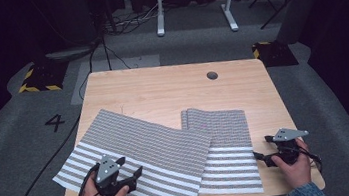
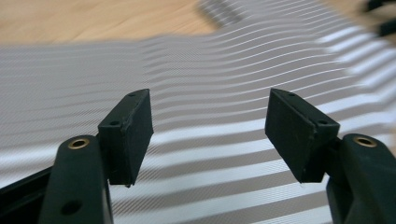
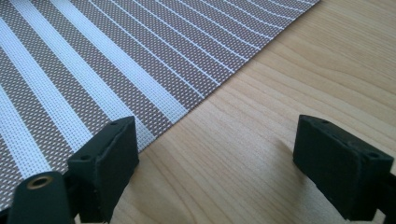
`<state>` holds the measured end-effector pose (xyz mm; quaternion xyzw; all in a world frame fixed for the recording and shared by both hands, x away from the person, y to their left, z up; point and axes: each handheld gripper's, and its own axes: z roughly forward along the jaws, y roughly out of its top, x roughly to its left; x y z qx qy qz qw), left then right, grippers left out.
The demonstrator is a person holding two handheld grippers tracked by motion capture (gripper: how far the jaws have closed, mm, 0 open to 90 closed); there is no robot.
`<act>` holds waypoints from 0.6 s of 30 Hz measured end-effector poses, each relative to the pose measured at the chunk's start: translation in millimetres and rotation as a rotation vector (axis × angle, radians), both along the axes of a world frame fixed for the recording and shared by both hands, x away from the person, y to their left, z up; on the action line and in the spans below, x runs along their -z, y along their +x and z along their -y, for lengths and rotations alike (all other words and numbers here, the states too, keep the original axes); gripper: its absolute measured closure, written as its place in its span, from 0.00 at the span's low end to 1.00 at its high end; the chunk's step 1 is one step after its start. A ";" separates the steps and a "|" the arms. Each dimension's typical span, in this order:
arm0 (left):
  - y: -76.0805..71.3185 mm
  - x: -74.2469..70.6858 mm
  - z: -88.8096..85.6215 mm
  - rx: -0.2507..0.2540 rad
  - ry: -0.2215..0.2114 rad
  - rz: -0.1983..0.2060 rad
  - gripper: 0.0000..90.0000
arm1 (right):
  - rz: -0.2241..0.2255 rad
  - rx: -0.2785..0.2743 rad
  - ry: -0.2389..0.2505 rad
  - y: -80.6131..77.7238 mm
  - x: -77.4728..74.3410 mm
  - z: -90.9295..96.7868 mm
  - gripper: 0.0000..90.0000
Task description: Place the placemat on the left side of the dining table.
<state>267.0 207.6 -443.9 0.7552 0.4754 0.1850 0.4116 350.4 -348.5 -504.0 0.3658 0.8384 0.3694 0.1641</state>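
Observation:
Two striped woven placemats lie on the wooden table [image 1: 161,87]. The larger placemat [image 1: 139,155] is skewed at the left and overlaps the left edge of the smaller placemat [image 1: 226,147] on the right. My left gripper [image 1: 131,171] hovers open over the larger placemat's near left part; its jaws stand wide apart above the stripes [image 2: 210,135]. At the near right, my right gripper [image 1: 264,150] stands open beside the smaller placemat's right edge [image 3: 187,112], one jaw over the mat, the other over bare wood.
A round cable hole [image 1: 212,75] sits in the far part of the table. The larger placemat hangs slightly past the table's near left edge. On the grey floor beyond are cables [image 1: 106,51], a white frame [image 1: 196,4] and yellow-black marked blocks [image 1: 39,77].

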 end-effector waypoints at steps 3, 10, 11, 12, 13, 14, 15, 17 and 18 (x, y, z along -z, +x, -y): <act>7.0 9.3 -16.8 -0.119 0.012 -0.032 0.34 | 0.000 -0.001 -0.001 0.0 0.0 0.0 0.16; 19.4 32.6 -49.1 -0.295 0.050 -0.087 0.33 | -0.001 -0.001 -0.002 0.0 -0.2 0.1 0.16; 21.0 35.7 -52.8 -0.314 0.059 -0.094 0.33 | -0.001 -0.001 -0.002 0.0 -0.2 0.1 0.16; 22.2 38.2 -56.1 -0.333 0.063 -0.103 0.33 | -0.001 -0.002 -0.002 0.0 -0.2 0.1 0.16; 23.4 40.2 -59.4 -0.348 0.067 -0.114 0.33 | -0.001 -0.002 -0.002 0.0 -0.2 0.2 0.16; 24.4 42.2 -61.6 -0.364 0.065 -0.125 0.32 | -0.001 -0.002 -0.002 0.0 -0.2 0.2 0.16; 25.2 43.2 -64.2 -0.370 0.077 -0.139 0.32 | 0.001 -0.001 -0.001 0.0 0.0 0.0 0.16; 26.7 45.2 -66.9 -0.380 0.086 -0.161 0.32 | 0.002 0.000 0.000 0.0 0.2 -0.2 0.16; 27.2 45.8 -68.0 -0.385 0.089 -0.181 0.31 | 0.001 -0.001 -0.001 0.0 0.1 -0.1 0.16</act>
